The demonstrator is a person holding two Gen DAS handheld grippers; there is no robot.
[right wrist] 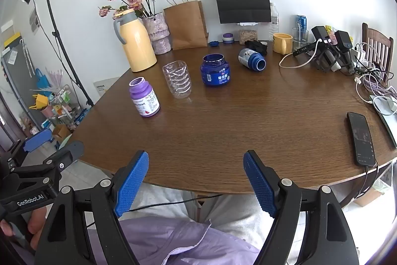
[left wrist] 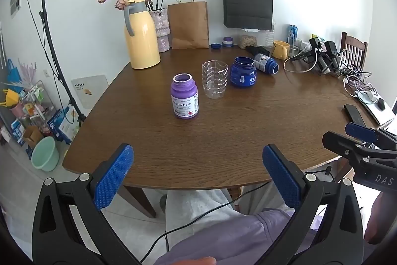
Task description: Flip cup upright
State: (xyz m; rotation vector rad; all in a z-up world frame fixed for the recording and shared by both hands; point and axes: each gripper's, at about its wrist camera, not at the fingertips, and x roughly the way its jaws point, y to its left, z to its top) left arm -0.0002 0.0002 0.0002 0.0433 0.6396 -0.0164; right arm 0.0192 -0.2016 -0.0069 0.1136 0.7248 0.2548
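Brown wooden table [left wrist: 223,140] against a white wall, light stand at the left. Along the far edge: yellow jug [left wrist: 141,39], flower vase [left wrist: 162,27], brown bag [left wrist: 189,25], black bag [left wrist: 248,0], yellow mug [left wrist: 281,49]. Toward the right edge, cables and a phone [right wrist: 361,138]. Mid-table, purple bottle [left wrist: 184,96], blue jar [left wrist: 243,72], and another blue bottle [left wrist: 266,62] lying sideways. Clear ribbed cup [left wrist: 215,78] between bottle and jar, upright, mouth up. Left gripper [left wrist: 198,173] and right gripper [right wrist: 196,180] both spread wide, empty, near the front edge.
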